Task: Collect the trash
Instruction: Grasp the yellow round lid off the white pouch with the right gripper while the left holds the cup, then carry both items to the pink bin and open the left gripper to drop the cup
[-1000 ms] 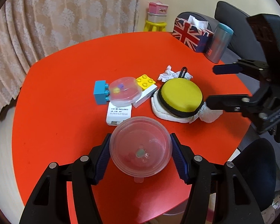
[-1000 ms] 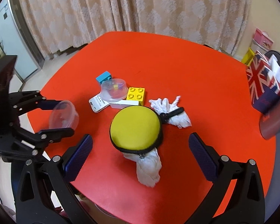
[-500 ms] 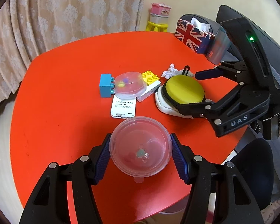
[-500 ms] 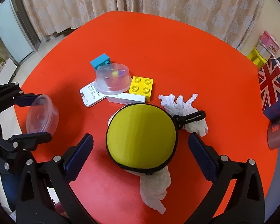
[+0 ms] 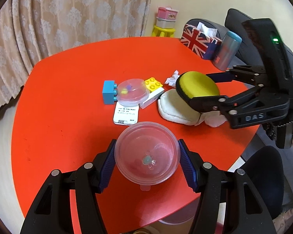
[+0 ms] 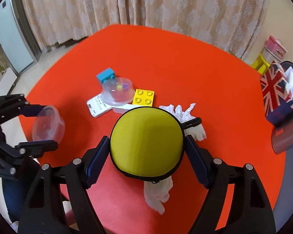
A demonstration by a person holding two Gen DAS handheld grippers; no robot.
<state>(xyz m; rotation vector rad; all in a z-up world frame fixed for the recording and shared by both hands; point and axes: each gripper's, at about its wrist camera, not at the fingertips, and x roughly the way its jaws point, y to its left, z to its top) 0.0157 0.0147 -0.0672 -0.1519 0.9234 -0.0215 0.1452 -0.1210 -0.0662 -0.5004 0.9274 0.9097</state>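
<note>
My left gripper [image 5: 146,156] is shut on a clear plastic cup [image 5: 146,152] held over the near edge of the red table [image 5: 68,97]; a few small bits lie in its bottom. In the right wrist view the same cup [image 6: 47,124] sits in the left gripper [image 6: 39,126] at far left. My right gripper [image 6: 146,146] straddles a round yellow zip case [image 6: 146,140] and its jaws are closing, the pads right at the case's sides. Crumpled white tissue [image 6: 181,111] lies behind the case and more tissue [image 6: 158,193] pokes out beneath it.
Left of the case sit a yellow brick [image 6: 143,96], a blue brick [image 6: 105,75], a clear lidded dish [image 6: 117,91] and a white card box [image 6: 97,105]. A Union Jack tissue box [image 6: 275,91] and a tumbler [image 5: 227,52] stand at the table's right edge, by a chair [image 5: 263,177].
My right gripper has come down over the yellow case and its jaws have narrowed from wide open to the case's sides. The left gripper keeps hold of the cup, barely moving.
</note>
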